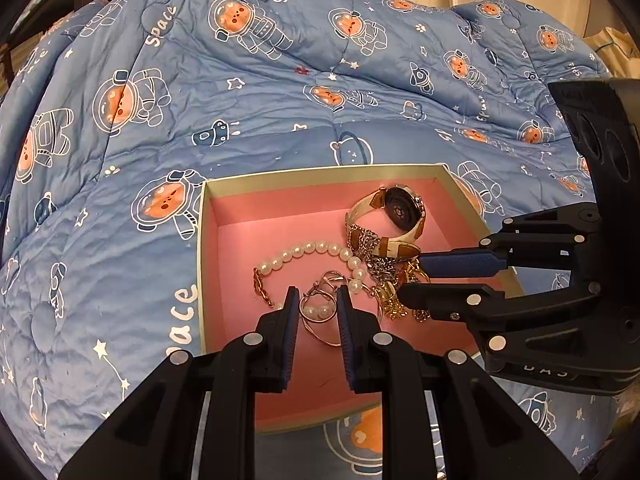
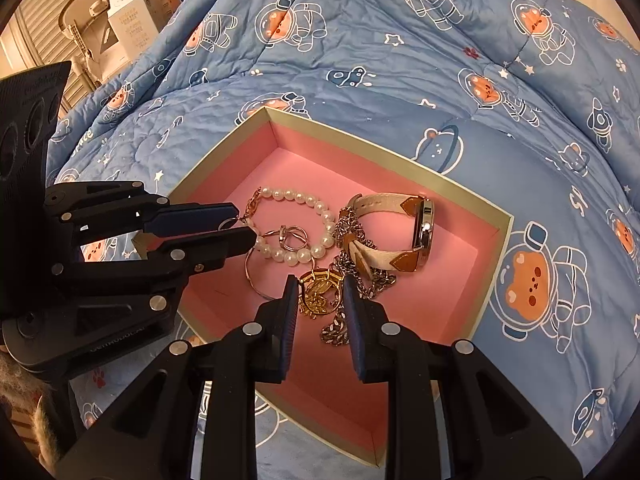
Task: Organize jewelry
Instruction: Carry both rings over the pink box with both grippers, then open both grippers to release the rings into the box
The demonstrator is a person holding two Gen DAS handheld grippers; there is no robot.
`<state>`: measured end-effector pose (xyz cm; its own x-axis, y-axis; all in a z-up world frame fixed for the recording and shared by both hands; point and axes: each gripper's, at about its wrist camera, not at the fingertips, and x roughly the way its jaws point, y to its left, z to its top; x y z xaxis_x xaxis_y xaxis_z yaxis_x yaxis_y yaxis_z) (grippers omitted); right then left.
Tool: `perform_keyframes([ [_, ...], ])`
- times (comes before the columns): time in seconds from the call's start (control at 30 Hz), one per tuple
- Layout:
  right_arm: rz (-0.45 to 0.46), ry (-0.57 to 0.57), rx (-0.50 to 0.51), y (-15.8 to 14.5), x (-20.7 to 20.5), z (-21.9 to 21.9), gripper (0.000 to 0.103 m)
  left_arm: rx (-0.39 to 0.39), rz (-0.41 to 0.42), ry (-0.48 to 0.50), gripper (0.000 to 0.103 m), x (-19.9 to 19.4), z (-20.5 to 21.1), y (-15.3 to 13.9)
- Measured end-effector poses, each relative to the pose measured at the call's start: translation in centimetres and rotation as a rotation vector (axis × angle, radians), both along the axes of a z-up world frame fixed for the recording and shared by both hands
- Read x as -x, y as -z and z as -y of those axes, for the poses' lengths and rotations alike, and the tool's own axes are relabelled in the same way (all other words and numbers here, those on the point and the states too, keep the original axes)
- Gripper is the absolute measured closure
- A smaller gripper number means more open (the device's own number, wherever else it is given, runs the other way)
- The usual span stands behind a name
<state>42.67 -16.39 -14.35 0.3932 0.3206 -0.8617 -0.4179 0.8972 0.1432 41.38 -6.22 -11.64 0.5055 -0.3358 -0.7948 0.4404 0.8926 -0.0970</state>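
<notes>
A pink-lined box (image 1: pixel 208 240) (image 2: pixel 496 248) lies on a blue quilt and holds jewelry. Inside are a pearl bracelet (image 1: pixel 320 249) (image 2: pixel 298 196), silver rings (image 1: pixel 318 312) (image 2: pixel 290 238), a watch with a cream strap (image 1: pixel 400 208) (image 2: pixel 400 204), a silver chain (image 1: pixel 364 240) (image 2: pixel 380 280) and a gold pendant (image 1: pixel 394 304) (image 2: pixel 320 292). My left gripper (image 1: pixel 318 300) (image 2: pixel 246 224) is open with its fingers on either side of the rings. My right gripper (image 2: pixel 320 292) (image 1: pixel 412 276) is open with its fingers either side of the gold pendant.
The blue quilt (image 1: pixel 260 100) (image 2: pixel 440 60) with an astronaut-bear print lies in folds all around the box. White cartons (image 2: pixel 128 28) stand past the bed at the upper left of the right wrist view.
</notes>
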Motion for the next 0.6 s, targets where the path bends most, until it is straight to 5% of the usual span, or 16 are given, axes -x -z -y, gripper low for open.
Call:
perform_keyframes([
  [0.6,-0.03,0.0,0.058,1.3,-0.9,-0.8,0.079,-0.055,-0.026,0.001,0.084,-0.8,0.7,0.9],
])
